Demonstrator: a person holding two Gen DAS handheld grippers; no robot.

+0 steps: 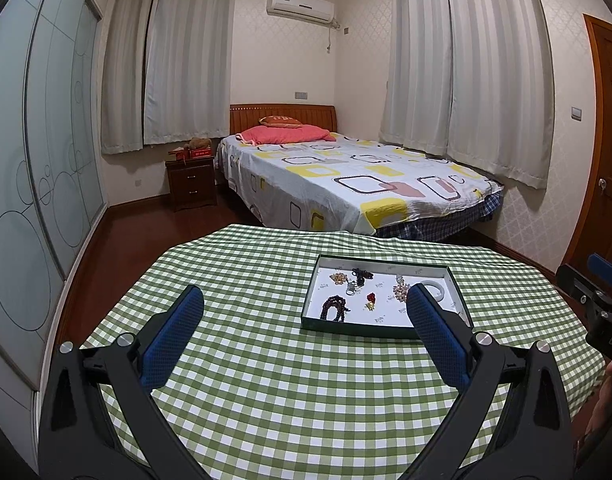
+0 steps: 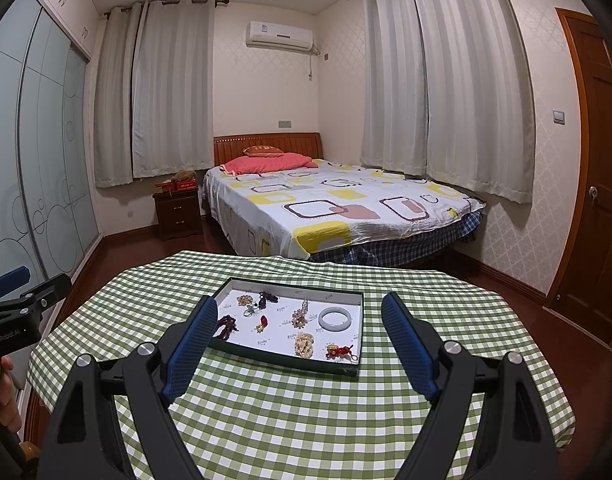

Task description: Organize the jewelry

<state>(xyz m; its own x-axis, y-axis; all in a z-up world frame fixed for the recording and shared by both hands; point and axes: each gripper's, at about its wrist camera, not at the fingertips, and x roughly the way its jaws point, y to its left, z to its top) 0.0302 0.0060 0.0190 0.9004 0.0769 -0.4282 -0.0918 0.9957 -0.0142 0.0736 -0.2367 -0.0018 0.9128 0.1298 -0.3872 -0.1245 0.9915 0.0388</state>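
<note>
A dark-rimmed tray (image 1: 381, 261) with a white lining sits on the green checked table, also in the right wrist view (image 2: 290, 283). It holds several jewelry pieces: a white jade bangle (image 2: 335, 318), a dark bead bracelet (image 1: 334, 307), a red pendant (image 1: 371, 300), a pale bead bracelet (image 2: 304, 345), a red charm (image 2: 339, 352). My left gripper (image 1: 305, 298) is open and empty, above the table just short of the tray. My right gripper (image 2: 298, 312) is open and empty, its fingers framing the tray from the near side.
The table (image 2: 290, 420) has a green checked cloth and rounded edges. Beyond it stand a bed (image 2: 337, 204), a nightstand (image 2: 178, 212) and a glass wardrobe (image 1: 38, 184) on the left. A wooden door (image 2: 597, 200) is on the right.
</note>
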